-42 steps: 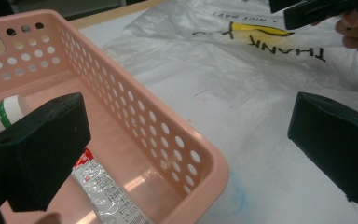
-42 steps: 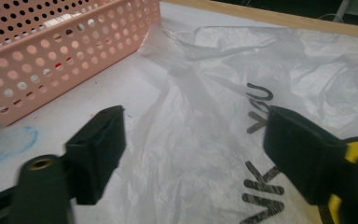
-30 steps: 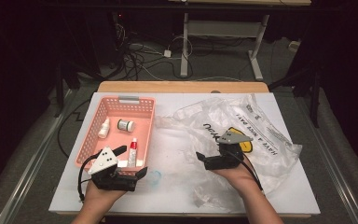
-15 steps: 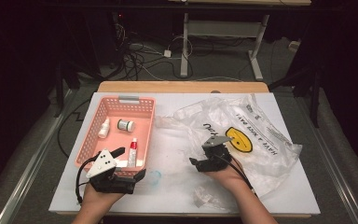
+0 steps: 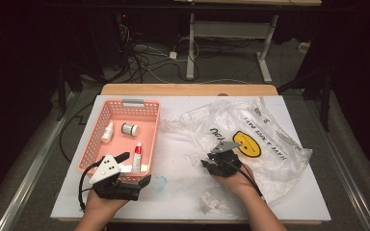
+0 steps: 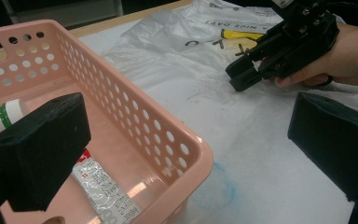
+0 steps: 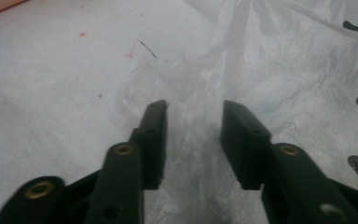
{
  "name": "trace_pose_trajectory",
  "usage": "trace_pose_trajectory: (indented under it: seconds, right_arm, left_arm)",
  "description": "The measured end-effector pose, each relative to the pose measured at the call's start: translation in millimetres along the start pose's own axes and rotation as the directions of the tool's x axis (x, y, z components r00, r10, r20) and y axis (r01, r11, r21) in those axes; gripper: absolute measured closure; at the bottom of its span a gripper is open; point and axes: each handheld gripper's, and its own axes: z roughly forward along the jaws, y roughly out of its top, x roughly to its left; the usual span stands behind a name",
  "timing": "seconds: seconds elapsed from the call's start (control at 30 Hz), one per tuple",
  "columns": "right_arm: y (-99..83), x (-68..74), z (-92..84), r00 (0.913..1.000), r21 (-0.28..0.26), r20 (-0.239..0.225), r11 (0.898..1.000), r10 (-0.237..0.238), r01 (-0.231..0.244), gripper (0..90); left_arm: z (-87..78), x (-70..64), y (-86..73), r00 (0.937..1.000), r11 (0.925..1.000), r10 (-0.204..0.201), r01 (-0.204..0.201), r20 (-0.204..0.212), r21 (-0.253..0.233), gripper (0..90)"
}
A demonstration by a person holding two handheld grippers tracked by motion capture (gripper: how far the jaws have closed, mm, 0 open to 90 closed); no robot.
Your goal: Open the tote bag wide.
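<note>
With its jaws just closing around a fold of the clear plastic bag at frame centre, the right gripper should bite deeper before lifting, while the left gripper waits wide open.

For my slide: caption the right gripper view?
Right gripper jaws closing around a fold of the clear plastic bag on the white table.

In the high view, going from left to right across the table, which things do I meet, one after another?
Left claw → pink basket → right claw → yellow smiley on the plastic bag.
</note>
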Motion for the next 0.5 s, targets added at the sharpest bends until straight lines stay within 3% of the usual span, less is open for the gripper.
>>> trace_pose_trajectory:
  seconds: [0.3, 0.5]
  right_arm:
    - [-0.1, 2.1, -1.6, 0.9996, -0.001, -0.022, 1.000, -0.019, 0.019, 89.5]
    - [1.0, 2.0, -9.0, 0.9996, -0.038, -0.027, 0.999, -0.013, 0.012, 90.0]
  left_arm:
    - [0.9, -1.2, 0.4, 1.0000, 1.0000, 0.008, -0.008, 0.002, 0.005, 0.0]
    - [1.1, -1.3, 0.5, 1.0000, 0.9999, 0.009, -0.009, 0.002, 0.007, 0.0]
